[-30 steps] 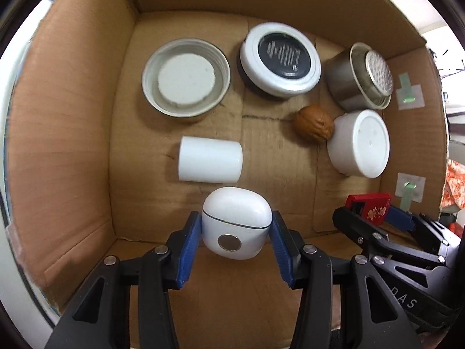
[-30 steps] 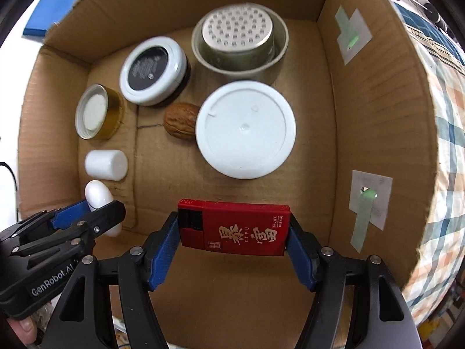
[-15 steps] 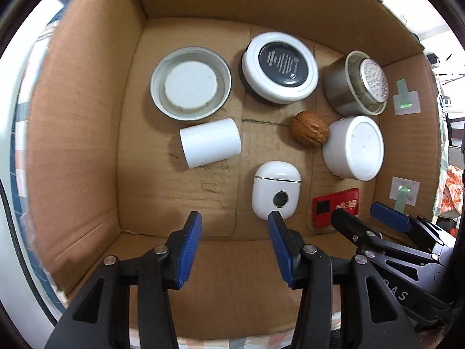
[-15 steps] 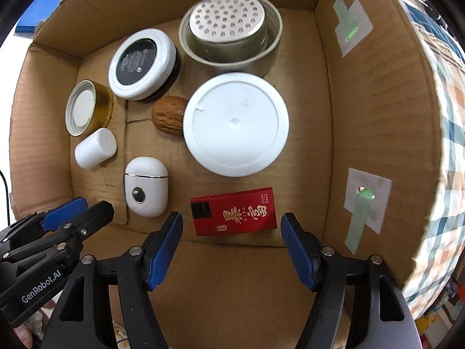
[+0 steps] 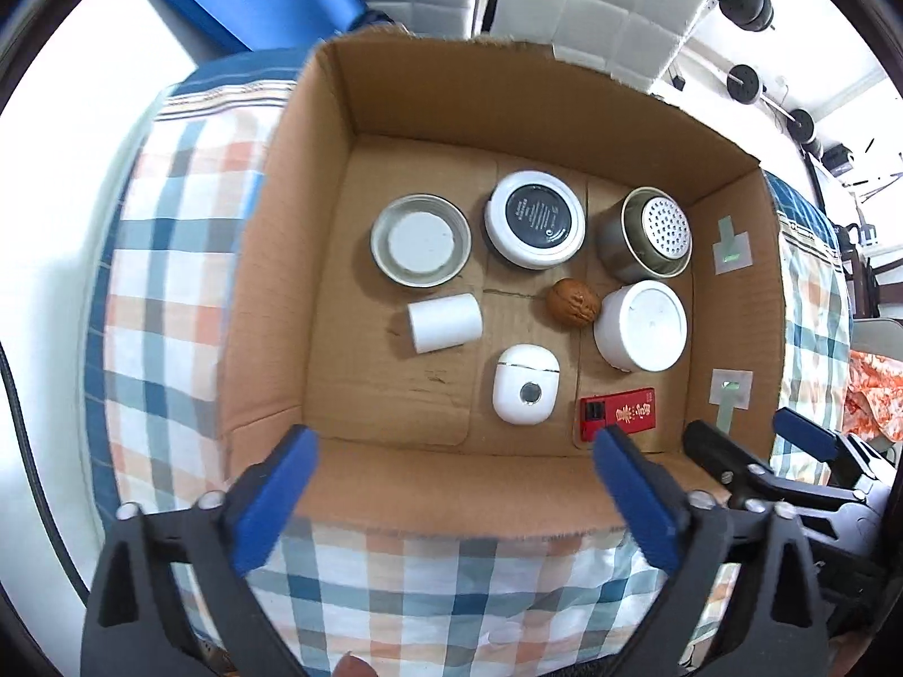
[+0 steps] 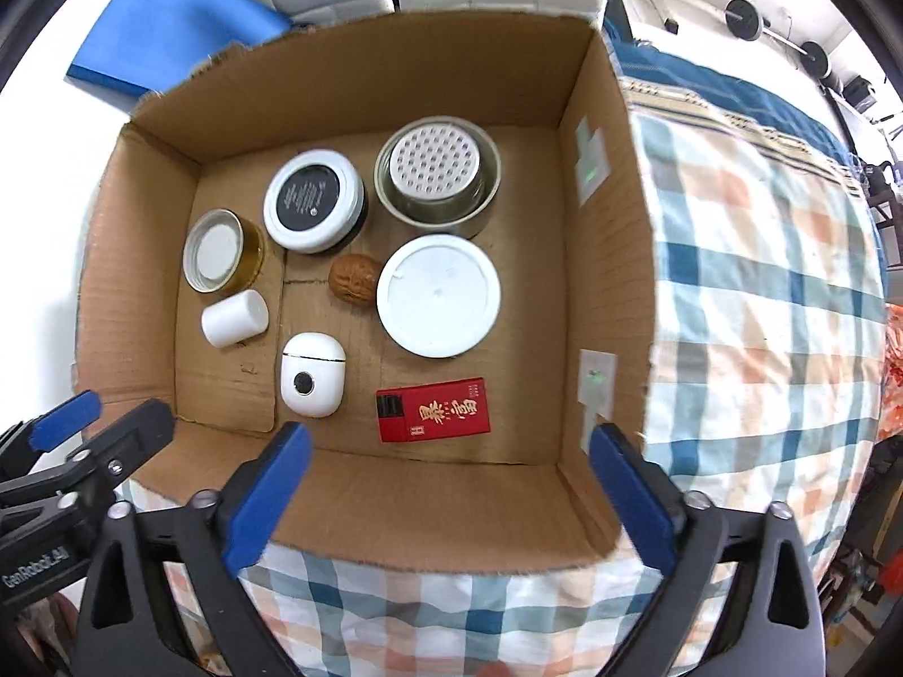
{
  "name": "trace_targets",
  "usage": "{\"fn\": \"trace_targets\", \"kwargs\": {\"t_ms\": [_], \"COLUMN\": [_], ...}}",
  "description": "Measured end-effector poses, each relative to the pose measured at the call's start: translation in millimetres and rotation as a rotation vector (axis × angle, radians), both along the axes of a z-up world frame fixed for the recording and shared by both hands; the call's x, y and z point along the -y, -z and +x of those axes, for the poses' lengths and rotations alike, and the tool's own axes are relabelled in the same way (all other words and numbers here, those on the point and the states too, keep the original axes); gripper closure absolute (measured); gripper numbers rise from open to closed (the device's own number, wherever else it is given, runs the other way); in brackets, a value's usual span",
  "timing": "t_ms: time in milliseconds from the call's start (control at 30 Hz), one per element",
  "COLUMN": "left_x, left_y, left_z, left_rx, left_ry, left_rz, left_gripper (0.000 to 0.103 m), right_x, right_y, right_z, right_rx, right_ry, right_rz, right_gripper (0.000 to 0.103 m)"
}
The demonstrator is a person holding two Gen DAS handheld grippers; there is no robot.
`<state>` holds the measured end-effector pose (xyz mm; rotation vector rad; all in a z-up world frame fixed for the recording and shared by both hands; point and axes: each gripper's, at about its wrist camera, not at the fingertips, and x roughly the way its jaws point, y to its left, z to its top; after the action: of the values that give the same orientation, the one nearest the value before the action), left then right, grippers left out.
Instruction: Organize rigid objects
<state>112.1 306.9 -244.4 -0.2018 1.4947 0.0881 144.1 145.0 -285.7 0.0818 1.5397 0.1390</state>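
Note:
An open cardboard box (image 5: 271,293) (image 6: 609,259) stands on a checked cloth. On its floor lie a white earbud case (image 5: 525,392) (image 6: 312,374) and a red packet with gold characters (image 5: 619,413) (image 6: 433,409), side by side near the front wall. My left gripper (image 5: 451,474) is open and empty above the box's front edge. My right gripper (image 6: 448,474) is open and empty too, above the same edge; it also shows at the right of the left wrist view (image 5: 750,443).
Also in the box are a white cylinder (image 5: 446,322), a walnut (image 5: 573,302), a white round tub (image 5: 643,325), a metal strainer cup (image 5: 652,233), a black-topped white tin (image 5: 535,219) and a metal-rimmed lid (image 5: 420,240). A blue mat (image 6: 175,28) lies behind the box.
Both grippers let go of the earbud case and the red packet on the box floor, opened wide and drew back up out of the box.

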Motion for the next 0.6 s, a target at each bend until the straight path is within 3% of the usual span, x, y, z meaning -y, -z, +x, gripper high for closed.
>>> {"fn": "trace_targets", "kwargs": {"t_ms": [333,600], "left_x": [5.1,23.4], "left_y": [-81.8,-153.6], "left_z": [-39.1,-82.7], "left_rx": [0.135,0.258], "left_ry": [0.004,0.024], "left_rz": [0.057,0.088], "left_gripper": [0.000,0.000], "right_x": [12.0,37.1], "right_y": [-76.5,-165.5], "right_z": [-38.0,-81.4], "right_rx": [0.119,0.235], "right_ry": [-0.009,0.002], "right_rz": [-0.012,0.013], "right_gripper": [0.000,0.000]}}
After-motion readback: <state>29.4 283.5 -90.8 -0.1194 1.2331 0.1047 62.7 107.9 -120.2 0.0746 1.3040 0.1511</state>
